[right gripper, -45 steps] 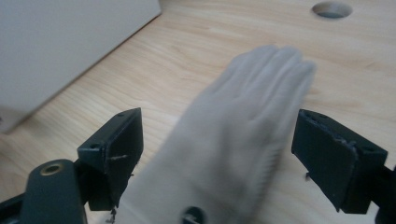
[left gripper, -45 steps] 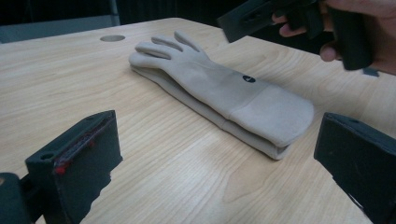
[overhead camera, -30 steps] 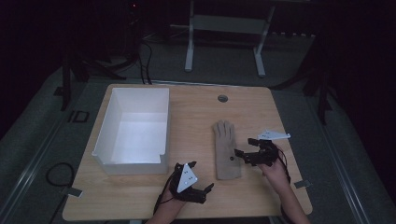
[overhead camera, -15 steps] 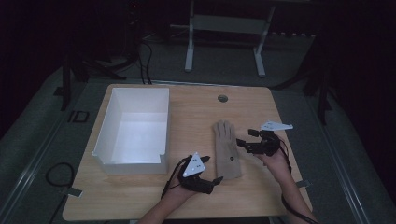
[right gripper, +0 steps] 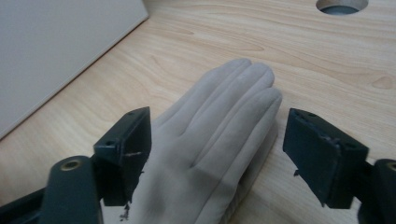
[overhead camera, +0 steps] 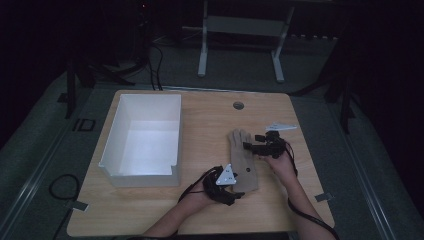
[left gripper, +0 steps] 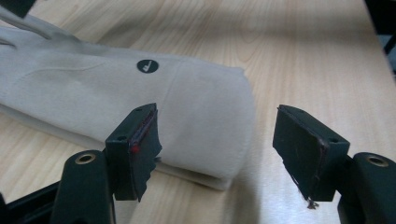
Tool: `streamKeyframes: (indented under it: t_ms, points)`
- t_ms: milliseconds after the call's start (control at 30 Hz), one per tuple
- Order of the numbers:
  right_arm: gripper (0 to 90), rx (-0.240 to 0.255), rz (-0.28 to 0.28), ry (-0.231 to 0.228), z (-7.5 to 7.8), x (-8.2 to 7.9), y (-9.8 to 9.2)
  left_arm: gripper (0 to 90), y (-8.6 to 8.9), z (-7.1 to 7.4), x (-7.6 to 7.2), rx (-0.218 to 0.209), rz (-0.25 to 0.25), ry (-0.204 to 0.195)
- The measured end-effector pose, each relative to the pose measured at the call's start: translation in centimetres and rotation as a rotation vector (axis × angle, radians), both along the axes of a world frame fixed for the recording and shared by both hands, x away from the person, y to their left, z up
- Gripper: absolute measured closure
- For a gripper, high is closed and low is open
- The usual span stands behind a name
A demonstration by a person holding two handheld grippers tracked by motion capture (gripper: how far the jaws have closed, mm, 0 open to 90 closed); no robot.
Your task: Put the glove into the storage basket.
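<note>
Both grippers, jaws open, straddle the flat beige suede glove [overhead camera: 243, 158]: left gripper [left gripper: 217, 140] at its cuff, right gripper [right gripper: 217, 154] at its fingers; closing comes next, probably.

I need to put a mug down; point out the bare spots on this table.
Bare wood lies between the white box and the glove, along the far edge around the round hole, and at the near left corner. It is crowded around the glove, with a claw at each end.

I'm seeing a dim room: grey carpeted floor [overhead camera: 45, 145] lying around the wooden counter [overhead camera: 210, 115], a white metal stand [overhead camera: 240, 30] standing behind, possibly cables [overhead camera: 55, 182] trailing left.
</note>
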State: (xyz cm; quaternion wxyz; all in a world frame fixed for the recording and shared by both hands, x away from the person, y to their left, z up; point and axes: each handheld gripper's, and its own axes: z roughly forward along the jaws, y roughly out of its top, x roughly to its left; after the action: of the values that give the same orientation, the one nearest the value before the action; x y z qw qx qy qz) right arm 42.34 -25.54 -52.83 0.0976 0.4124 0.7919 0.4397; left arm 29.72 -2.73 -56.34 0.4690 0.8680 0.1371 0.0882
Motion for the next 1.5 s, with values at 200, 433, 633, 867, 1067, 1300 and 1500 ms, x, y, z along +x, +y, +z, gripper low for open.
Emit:
streamKeyframes:
  t_ms: [200, 433, 633, 867, 1067, 1300, 1500]
  points:
    - [31.8, 0.025, -0.033, 0.04, -1.0, 1.6, 0.2, 33.7, -0.6, -0.3, 0.5, 0.006, -0.021, 0.015]
    - [33.6, 0.049, -0.042, 0.155, -3.0, 2.8, 0.2, 35.8, -0.8, -1.0, 1.1, 0.019, -0.028, 0.067]
    - [53.2, 0.053, 0.004, 0.193, -3.5, 2.9, 0.8, 38.2, -0.8, -1.0, 1.3, 0.03, -0.029, 0.073]
    - [72.8, -0.149, 0.016, 0.008, -2.1, 1.2, 2.8, 39.9, -1.0, -1.1, 0.9, 0.061, -0.019, 0.04]
    - [79.2, -0.23, 0.022, -0.074, -1.4, 0.3, 3.7, 39.7, -1.4, -1.2, 0.5, 0.1, -0.019, -0.005]
    - [71.3, -0.187, -0.018, -0.023, -1.4, 0.7, 3.4, 40.0, -1.5, -1.2, 0.3, 0.12, -0.014, -0.025]
    - [45.1, -0.089, -0.066, 0.104, -2.3, 1.9, 2.4, 41.6, -1.4, -1.2, 0.5, 0.105, -0.008, -0.002]
